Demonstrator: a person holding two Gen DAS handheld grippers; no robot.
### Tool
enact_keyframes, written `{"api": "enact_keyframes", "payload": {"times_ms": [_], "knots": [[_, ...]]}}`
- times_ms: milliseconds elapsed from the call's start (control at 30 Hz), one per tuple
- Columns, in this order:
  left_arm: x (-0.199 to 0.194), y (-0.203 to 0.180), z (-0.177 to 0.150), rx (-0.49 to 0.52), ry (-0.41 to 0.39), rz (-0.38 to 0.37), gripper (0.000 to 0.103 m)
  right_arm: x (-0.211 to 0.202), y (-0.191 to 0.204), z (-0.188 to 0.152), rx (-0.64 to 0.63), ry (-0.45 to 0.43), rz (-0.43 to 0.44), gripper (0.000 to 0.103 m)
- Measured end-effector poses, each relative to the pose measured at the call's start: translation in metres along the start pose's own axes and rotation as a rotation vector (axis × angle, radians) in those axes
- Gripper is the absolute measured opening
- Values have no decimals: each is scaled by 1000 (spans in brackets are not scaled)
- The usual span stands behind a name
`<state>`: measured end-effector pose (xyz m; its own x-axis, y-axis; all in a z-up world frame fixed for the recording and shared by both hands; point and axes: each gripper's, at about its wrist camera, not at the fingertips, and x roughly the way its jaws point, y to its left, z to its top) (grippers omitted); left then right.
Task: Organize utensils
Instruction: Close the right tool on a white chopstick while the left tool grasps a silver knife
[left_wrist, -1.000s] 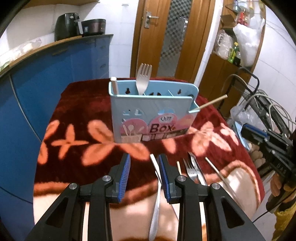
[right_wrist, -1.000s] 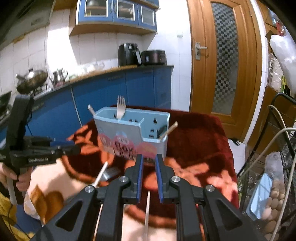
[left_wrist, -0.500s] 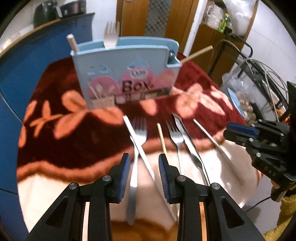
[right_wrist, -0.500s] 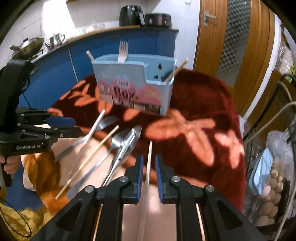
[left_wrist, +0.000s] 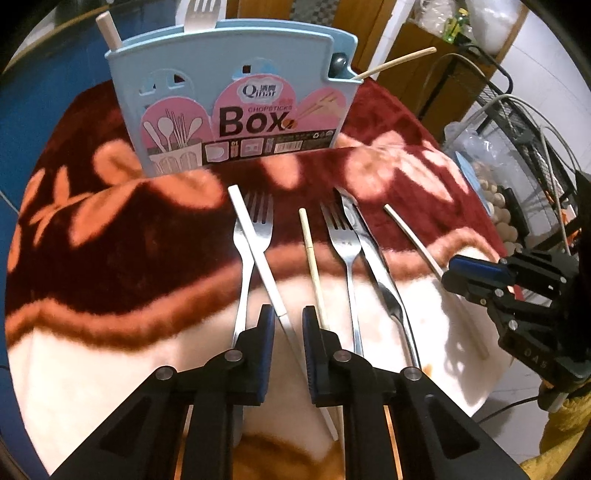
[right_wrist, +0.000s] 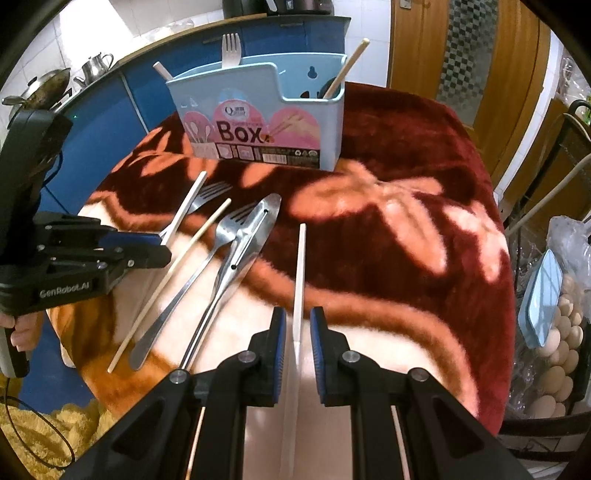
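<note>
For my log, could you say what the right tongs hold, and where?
Nothing gripped: the right tongs straddle a white chopstick, pads not touching it.

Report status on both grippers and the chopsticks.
Left gripper closing around white chopstick, not yet pinched. Right gripper astride second white chopstick, pads clear. First chopstick lies crossed over a fork.

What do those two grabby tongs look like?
Both tongs are black plastic with blue ribbed pads and silver screws. The left tongs have white "GenRobot.AI" lettering on the side; the right tongs show white letters too. A black cable trails below the left one.
</note>
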<state>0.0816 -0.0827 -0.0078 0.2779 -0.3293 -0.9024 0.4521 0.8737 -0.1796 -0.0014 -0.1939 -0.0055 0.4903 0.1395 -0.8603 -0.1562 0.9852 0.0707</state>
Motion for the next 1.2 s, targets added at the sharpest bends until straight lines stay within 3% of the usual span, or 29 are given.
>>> {"api": "enact_keyframes", "payload": {"times_ms": [533, 800, 1000, 1200], "knots": [[18, 2, 29, 12, 97, -8, 15, 15, -4, 12, 8, 96, 35, 16], [25, 2, 42, 24, 140, -24, 15, 31, -5, 29, 5, 212, 52, 16], [25, 5, 41, 19, 123, -34, 7, 41, -9, 40, 20, 277, 87, 16], [14, 18, 31, -15, 52, -86, 6, 40, -9, 39, 23, 270, 76, 16]]}}
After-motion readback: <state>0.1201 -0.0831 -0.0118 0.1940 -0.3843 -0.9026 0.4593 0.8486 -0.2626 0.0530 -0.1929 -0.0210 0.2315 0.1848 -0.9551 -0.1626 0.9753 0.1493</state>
